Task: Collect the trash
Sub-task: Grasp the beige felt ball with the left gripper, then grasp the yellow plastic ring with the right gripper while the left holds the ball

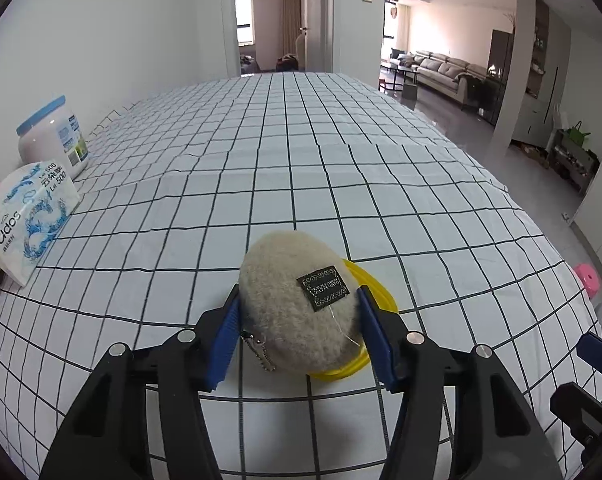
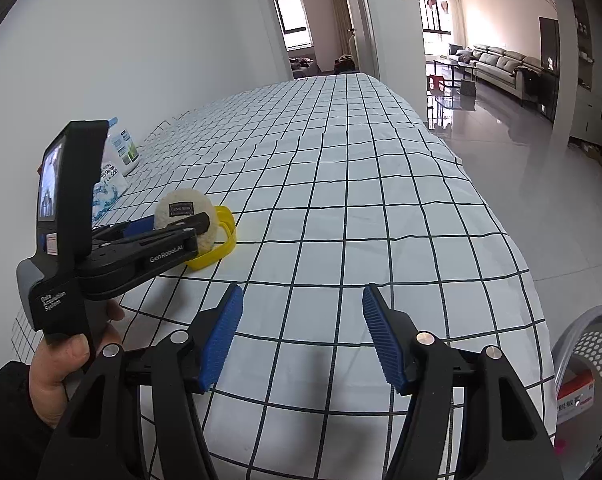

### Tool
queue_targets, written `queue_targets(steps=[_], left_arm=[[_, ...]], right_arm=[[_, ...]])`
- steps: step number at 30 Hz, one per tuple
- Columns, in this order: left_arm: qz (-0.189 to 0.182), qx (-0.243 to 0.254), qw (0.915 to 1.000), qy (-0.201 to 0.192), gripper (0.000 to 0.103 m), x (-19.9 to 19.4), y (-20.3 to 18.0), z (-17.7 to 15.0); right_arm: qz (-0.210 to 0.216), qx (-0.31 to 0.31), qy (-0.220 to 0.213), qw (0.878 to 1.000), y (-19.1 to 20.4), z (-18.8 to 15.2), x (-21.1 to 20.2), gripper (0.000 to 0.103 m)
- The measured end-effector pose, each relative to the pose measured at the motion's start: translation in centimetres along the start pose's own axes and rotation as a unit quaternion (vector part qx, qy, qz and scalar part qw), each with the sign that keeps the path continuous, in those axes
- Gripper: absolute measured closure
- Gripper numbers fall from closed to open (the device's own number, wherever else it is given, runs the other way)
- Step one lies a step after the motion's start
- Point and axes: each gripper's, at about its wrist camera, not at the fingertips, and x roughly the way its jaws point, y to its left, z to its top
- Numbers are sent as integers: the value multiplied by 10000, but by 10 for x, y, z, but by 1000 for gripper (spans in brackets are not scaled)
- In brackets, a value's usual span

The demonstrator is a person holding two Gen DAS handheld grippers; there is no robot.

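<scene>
A round beige fluffy pouch [image 1: 297, 300] with a black label and a small chain sits on a yellow plastic lid [image 1: 375, 280] on the checked tablecloth [image 1: 301, 160]. My left gripper [image 1: 297, 308] has its blue pads against both sides of the pouch. The pouch also shows in the right wrist view [image 2: 183, 216], on the yellow lid [image 2: 225, 240], with the left gripper [image 2: 173, 226] around it. My right gripper [image 2: 303, 312] is open and empty above the tablecloth near its front edge.
A tissue pack [image 1: 25, 220] and a white jar with a blue lid [image 1: 53, 136] stand at the table's left edge by the wall. A grey perforated basket [image 2: 593, 364] holding a red-and-white box stands on the floor to the right. A pink stool [image 1: 589, 276] is beyond it.
</scene>
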Motion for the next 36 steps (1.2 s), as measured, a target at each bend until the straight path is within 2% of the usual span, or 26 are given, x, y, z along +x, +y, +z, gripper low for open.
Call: queue_targets(steps=[14,22,25,34,36], left_arm=[[305,34,9981,-542,49,-33,20,11],[421,-28,9971,-625,49,-43,34,16],[469,-153,9967,-640,49,-45,43,17],[799,-503,9933,-665,49,-43,74,24],[844,-588,9926,-646,49,-42,82,25]], right_arm=[[18,-288,100,9995,21,16,21,43],[205,-540,225,9981,41,34,43,43],[356,-648,323,9967,49,41,55,36],[540,-848,739,9922,73,51,99,28],[575,-927,809,9907,79,52,107,24]])
